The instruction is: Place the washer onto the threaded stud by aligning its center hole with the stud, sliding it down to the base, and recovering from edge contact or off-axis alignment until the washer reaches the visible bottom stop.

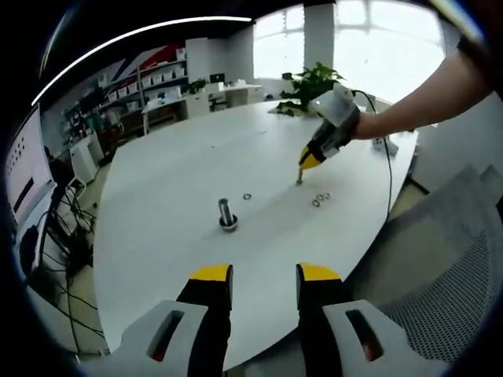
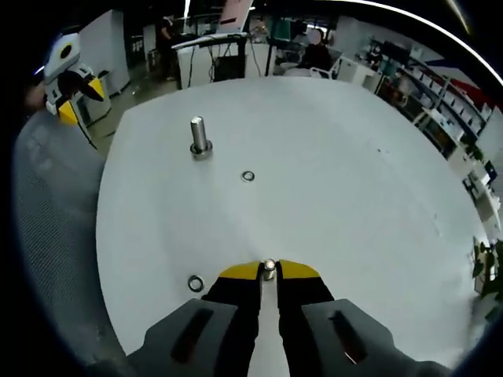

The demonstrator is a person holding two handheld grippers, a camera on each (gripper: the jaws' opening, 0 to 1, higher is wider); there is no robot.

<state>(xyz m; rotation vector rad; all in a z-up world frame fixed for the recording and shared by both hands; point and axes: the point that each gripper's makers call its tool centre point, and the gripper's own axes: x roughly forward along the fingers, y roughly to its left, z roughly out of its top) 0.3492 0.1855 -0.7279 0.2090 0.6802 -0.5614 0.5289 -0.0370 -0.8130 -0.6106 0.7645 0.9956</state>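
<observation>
Pinching a small metal piece, seemingly a washer held edge-on, the right tongs sit low over the near part of the white worktop, their yellow-tipped jaws pressed onto it; in the left gripper view the same tongs reach in from the right with something held at their tip just above the surface. The step in hand looks like pick-up and lift, with the carry to the stud not yet made. The threaded stud stands upright on its round base, well apart and far-left of the held washer, with a loose washer lying flat between them and another just left of the jaws. Next the washer must be turned flat, centred hole over stud tip, then lowered squarely to the base; a tilted approach would likely catch on the threads. The left tongs hang spread and empty at the near edge. No brand, label or writing can be read.
</observation>
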